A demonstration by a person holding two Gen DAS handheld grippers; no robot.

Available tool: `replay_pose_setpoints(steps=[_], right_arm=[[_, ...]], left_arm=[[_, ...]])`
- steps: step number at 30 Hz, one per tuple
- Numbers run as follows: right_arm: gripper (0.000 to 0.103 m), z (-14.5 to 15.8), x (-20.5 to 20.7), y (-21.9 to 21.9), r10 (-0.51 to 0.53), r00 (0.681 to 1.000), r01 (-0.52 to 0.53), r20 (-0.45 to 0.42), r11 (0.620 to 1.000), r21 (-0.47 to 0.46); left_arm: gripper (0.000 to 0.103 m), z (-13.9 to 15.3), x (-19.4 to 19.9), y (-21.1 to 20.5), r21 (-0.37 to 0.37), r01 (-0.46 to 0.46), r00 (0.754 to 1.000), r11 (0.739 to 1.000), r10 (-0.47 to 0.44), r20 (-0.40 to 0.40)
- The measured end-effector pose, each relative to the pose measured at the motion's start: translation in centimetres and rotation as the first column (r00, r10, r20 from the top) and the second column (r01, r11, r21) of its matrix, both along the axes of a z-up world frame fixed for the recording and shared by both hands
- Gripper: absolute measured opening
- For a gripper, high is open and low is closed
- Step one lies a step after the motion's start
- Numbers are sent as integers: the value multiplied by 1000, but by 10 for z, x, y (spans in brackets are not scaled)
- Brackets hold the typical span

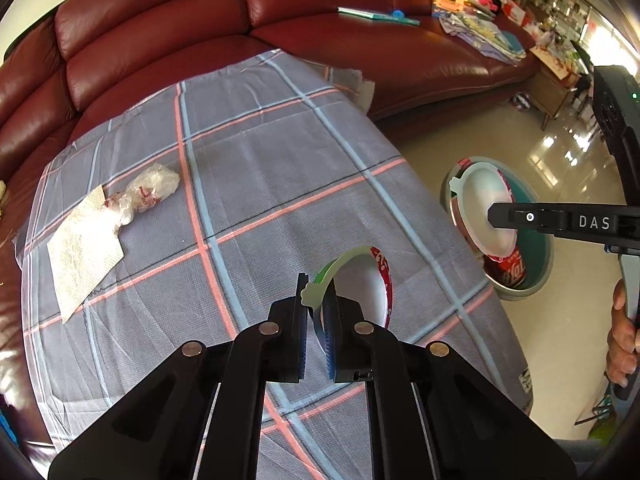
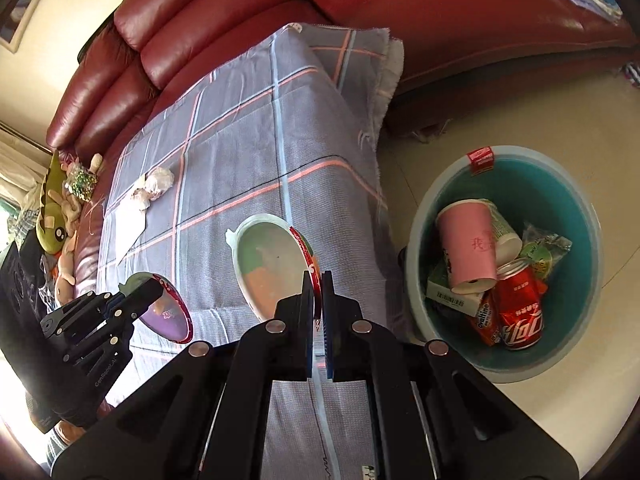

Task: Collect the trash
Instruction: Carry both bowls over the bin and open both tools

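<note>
The sofa (image 1: 280, 8) is glossy dark red leather. The cloth (image 1: 260, 168) over the table is grey-blue, crossed by a plaid of pink and pale blue lines. A white paper napkin (image 1: 84, 248) bears a faint embossed texture; the crumpled plastic wrapper (image 1: 150, 192) is clear-white with red print. The bin (image 2: 580, 208) is teal inside with a paler rim, holding a pink paper cup (image 2: 468, 252) and a red cola can (image 2: 520, 308) with white lettering. Both foil lids (image 2: 272, 268) are silvery-white, edged red.

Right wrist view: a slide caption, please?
Right gripper pinches a foil lid beside the trash bin.
</note>
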State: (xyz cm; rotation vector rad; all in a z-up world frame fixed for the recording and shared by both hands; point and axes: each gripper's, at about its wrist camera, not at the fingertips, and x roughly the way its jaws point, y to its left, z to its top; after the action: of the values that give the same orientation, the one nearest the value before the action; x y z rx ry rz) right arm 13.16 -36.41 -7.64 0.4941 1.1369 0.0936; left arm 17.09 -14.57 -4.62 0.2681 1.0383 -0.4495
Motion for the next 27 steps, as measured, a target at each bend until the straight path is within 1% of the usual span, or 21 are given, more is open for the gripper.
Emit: replay_pose_setpoints(steps=[6,13,16,21,27], right_arm=[[4,8,-23,-54,-102,994,102,29,995,10],[4,12,-57,-124,-229,973,229,40,973,2],[4,8,-71,-147,-270,962,270,30,963,0],[4,-5,-84,-172,-301,954,301,-3,954,2],[4,-14,-86,-186,-312,950,312,-25,950,0]], left_arm=[[7,14,-8,-43,-11,79,997,997,-78,18],[7,20,-20,-109,-23,195,981,981,-194,24],[7,16,-25,-137,-24,237,972,971,-237,9],[7,1,-33,-177,-20,298,954,954,-299,-29],[8,-17,-38,-210,-14,343,937,939,-343,-64]])
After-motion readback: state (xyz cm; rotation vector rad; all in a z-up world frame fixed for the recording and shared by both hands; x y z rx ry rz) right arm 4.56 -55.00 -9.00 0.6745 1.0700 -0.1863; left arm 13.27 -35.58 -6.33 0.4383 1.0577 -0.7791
